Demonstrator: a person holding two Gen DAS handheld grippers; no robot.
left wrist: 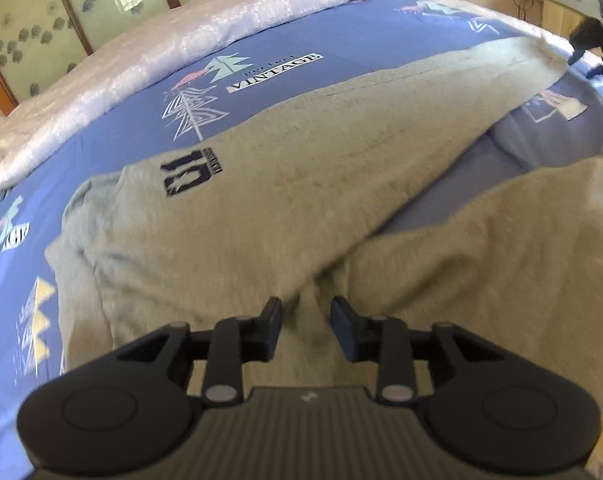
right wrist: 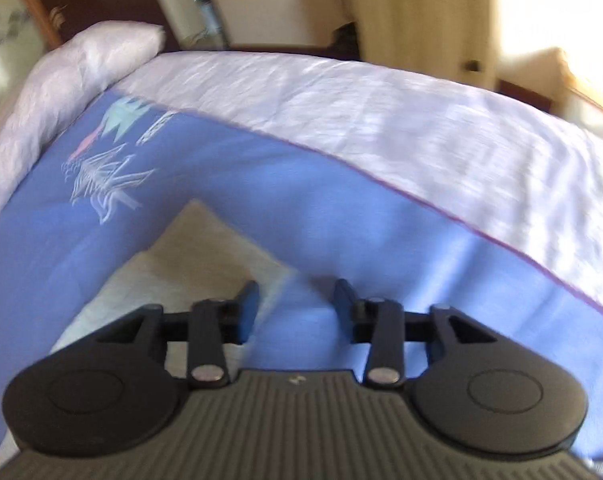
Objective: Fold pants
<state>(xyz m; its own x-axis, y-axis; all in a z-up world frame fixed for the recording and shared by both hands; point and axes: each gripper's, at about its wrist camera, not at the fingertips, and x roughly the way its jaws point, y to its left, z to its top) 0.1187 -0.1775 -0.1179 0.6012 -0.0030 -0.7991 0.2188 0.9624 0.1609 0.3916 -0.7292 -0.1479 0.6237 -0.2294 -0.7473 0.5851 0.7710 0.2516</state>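
Note:
Grey sweatpants (left wrist: 285, 184) with a dark logo patch (left wrist: 189, 172) lie spread on a blue bedsheet (left wrist: 333, 36), the two legs parting toward the right. My left gripper (left wrist: 306, 322) is open and empty, just above the crotch area of the pants. My right gripper (right wrist: 295, 304) is open and empty, above the far corner of one pant leg end (right wrist: 197, 248), whose edge runs between the fingers. The right wrist view is blurred. The other gripper (left wrist: 593, 36) shows at the left wrist view's far right edge.
The blue printed sheet (right wrist: 341, 216) is bordered by a white quilt (right wrist: 421, 120) and a rolled white cover (left wrist: 149, 56) along the far side. A wooden cabinet (right wrist: 421, 12) and patterned sliding doors (left wrist: 29, 28) stand beyond the bed.

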